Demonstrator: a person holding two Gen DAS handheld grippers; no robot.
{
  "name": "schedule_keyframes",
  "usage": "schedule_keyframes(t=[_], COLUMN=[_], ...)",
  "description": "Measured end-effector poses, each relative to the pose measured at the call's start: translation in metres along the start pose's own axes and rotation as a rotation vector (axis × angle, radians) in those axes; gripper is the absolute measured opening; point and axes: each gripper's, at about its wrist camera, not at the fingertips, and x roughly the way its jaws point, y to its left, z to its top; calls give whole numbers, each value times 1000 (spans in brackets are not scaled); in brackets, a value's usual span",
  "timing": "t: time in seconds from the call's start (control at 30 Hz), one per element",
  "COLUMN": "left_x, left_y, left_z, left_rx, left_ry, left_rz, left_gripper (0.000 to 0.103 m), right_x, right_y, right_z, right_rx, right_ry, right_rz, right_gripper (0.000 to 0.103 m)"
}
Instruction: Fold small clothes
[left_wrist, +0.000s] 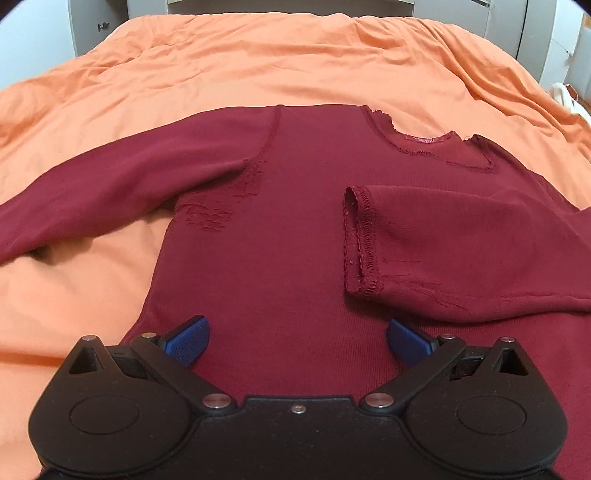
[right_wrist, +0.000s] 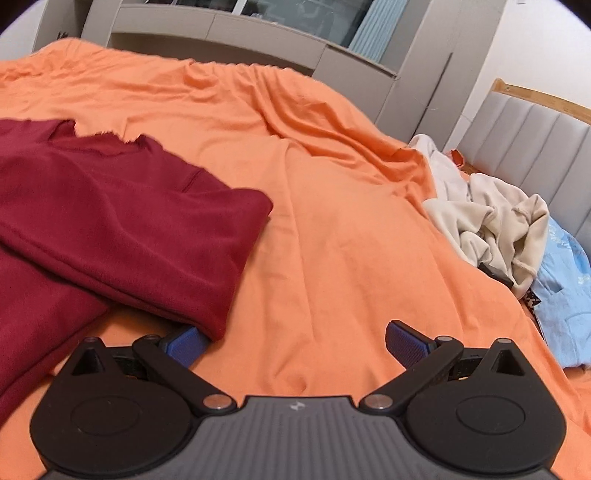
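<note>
A dark red long-sleeved top (left_wrist: 288, 229) lies flat on the orange bed cover (left_wrist: 258, 62), neck to the far right. Its right sleeve (left_wrist: 461, 251) is folded in across the body, cuff pointing left. Its left sleeve (left_wrist: 92, 192) lies stretched out to the left. My left gripper (left_wrist: 297, 343) is open and empty over the lower body of the top. In the right wrist view the folded sleeve (right_wrist: 147, 229) lies at the left. My right gripper (right_wrist: 295, 343) is open and empty over the orange cover (right_wrist: 332, 221), its left fingertip just under the sleeve's folded edge.
A heap of cream clothes (right_wrist: 491, 221) and a light blue garment (right_wrist: 565, 288) lie at the bed's right edge by a grey padded headboard (right_wrist: 532, 136). Grey cabinets (right_wrist: 258, 40) stand beyond the bed's far side.
</note>
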Motion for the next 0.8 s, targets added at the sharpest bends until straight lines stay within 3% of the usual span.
schedule_keyframes(t=[0.17,0.33,0.43,0.6,0.73,0.8], left_x=[0,-16,-36,-79,-106,-116], left_y=[2,2,5,31,69,90], left_z=[-1,1,2,-10,-26,-33], left_rx=[-1,15,32,28,-62,-123], left_ry=[-2,9,13,-51,-75,-84], left_rz=[-2,-8,-19,-21,-10,-18], left_gripper=[103,103,102,103,102,102], right_x=[-8,-42,-73,-113,-136,-147], right_y=[-6,-25,-35,-41,-38,-35], right_z=[3,-2,-8,-25,-46,-55], right_rx=[16,148,223,374,519,528], right_ry=[33,52,28,18,59,68], right_rz=[33,185,320,570,810,859], right_gripper=[103,103,103,103,101,95])
